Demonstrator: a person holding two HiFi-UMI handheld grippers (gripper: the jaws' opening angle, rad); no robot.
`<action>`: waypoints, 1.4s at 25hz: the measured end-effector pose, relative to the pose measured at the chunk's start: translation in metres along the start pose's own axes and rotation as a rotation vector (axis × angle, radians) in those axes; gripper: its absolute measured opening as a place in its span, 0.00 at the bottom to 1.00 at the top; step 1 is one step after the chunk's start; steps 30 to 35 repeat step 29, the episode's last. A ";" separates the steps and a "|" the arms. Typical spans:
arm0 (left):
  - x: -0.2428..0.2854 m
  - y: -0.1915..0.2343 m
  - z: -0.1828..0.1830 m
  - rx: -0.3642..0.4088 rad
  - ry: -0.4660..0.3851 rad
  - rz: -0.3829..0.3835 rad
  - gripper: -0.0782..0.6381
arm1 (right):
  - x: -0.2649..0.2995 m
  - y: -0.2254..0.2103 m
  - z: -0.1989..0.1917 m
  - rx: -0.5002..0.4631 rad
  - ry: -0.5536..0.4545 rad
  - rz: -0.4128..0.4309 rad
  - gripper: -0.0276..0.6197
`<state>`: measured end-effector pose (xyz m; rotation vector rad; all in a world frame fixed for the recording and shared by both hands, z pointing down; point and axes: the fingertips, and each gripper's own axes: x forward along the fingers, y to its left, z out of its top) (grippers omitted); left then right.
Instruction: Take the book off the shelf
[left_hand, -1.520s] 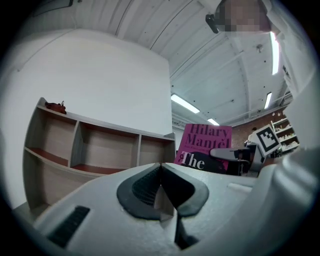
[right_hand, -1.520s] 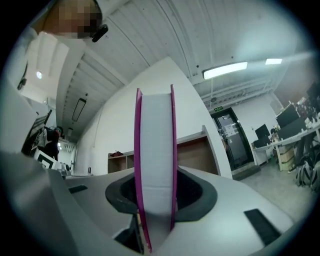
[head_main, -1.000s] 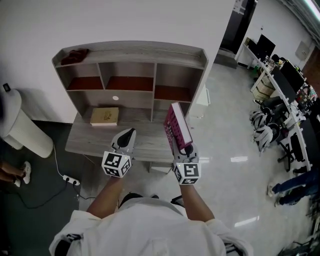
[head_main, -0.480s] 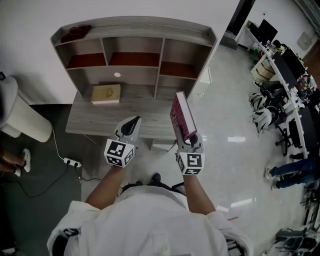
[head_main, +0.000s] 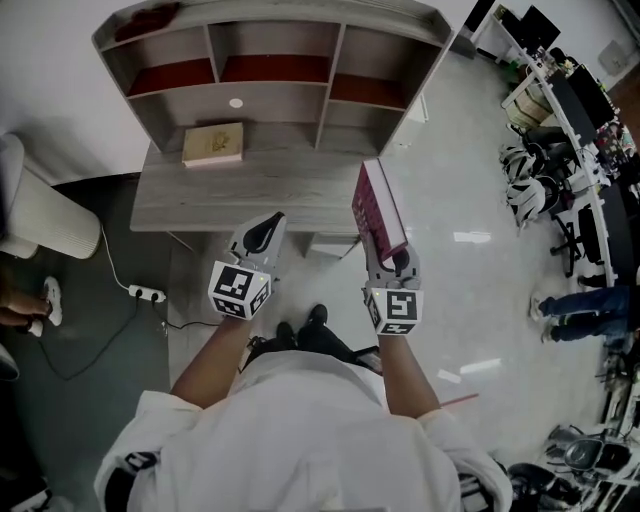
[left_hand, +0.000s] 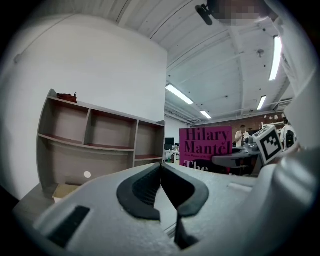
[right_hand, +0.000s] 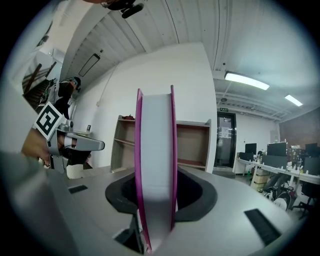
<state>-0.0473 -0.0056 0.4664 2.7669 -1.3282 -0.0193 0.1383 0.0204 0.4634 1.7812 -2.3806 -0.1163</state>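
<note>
While the person in the white top (head_main: 290, 440) is standing well back from the desk, both forearms are reaching forward with a gripper in each hand. At about 11 o'clock, the left gripper (head_main: 270, 222) is pointing toward the desk; its own view is showing its dark pads (left_hand: 145, 187) meeting at the tips, with nothing between them. At about 1 o'clock, the right gripper (head_main: 388, 258) is clamping the book (head_main: 378, 212) by its lower edge. The book is standing upright on edge over the glossy floor (head_main: 470, 290), clear of the furniture, with its magenta cover facing the left gripper. In the right gripper view the white page block (right_hand: 156, 165) is filling the gap between the jaws, and both pads are pressing against the covers. The left gripper view is catching the cover (left_hand: 205, 145) at 3 o'clock, lettered "Hilary Mantel".

Farther out at 12 o'clock, the grey wooden desk (head_main: 260, 195) is carrying a tan book (head_main: 212, 143) lying flat near its back left. Behind that, the shelf unit (head_main: 330, 60) is rising against the white wall, and a dark red object (head_main: 150, 18) is sitting on its top at the left end. At 2 o'clock, far off, office desks with monitors (head_main: 570, 100) are lining the room.
</note>
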 end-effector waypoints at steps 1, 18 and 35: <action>-0.004 0.001 -0.002 0.000 0.004 0.000 0.13 | -0.002 0.004 -0.002 0.006 0.006 0.003 0.26; -0.025 -0.050 -0.006 -0.031 -0.010 -0.085 0.13 | -0.040 0.008 -0.009 -0.004 0.003 0.092 0.26; -0.009 -0.083 -0.007 -0.033 0.009 -0.125 0.13 | -0.055 -0.018 -0.003 -0.010 -0.029 0.084 0.27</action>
